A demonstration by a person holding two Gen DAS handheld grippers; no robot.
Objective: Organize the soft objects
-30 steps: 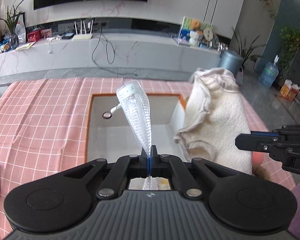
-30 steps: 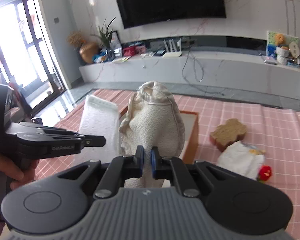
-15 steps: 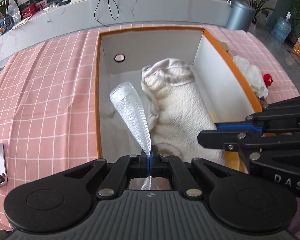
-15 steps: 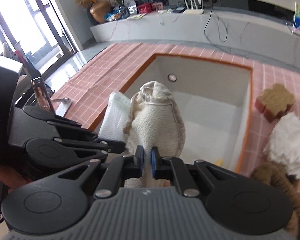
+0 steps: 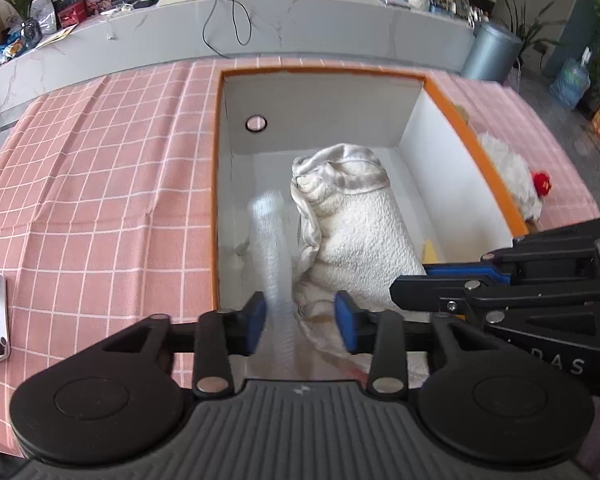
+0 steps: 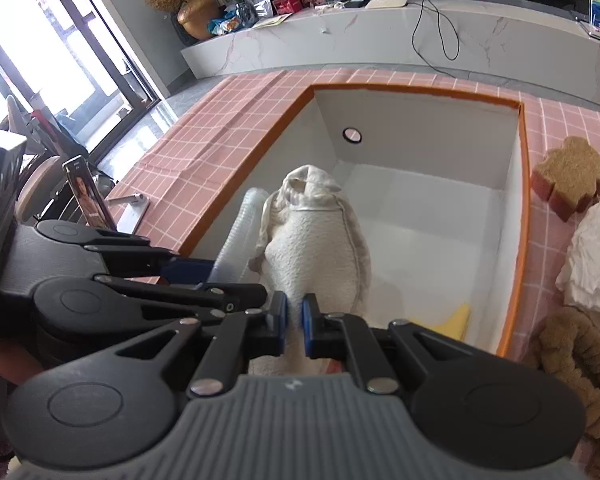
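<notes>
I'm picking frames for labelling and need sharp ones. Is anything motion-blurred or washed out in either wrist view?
Left wrist view: the translucent ribbed white cloth is smeared by motion, while the cream terry towel and the orange-rimmed white box stay sharp. Right wrist view: the window at upper left is blown out; straight edges bow from the fisheye lens.

Both views are brightly and evenly lit by daylight. In the right wrist view the window (image 6: 40, 52) at ten o'clock is blown out to white. Straight lines are bowed by fisheye distortion toward every edge. The mesh cloth (image 5: 270, 256) is smeared by motion blur; soft shadows are cast inside the box (image 5: 320, 112).
</notes>
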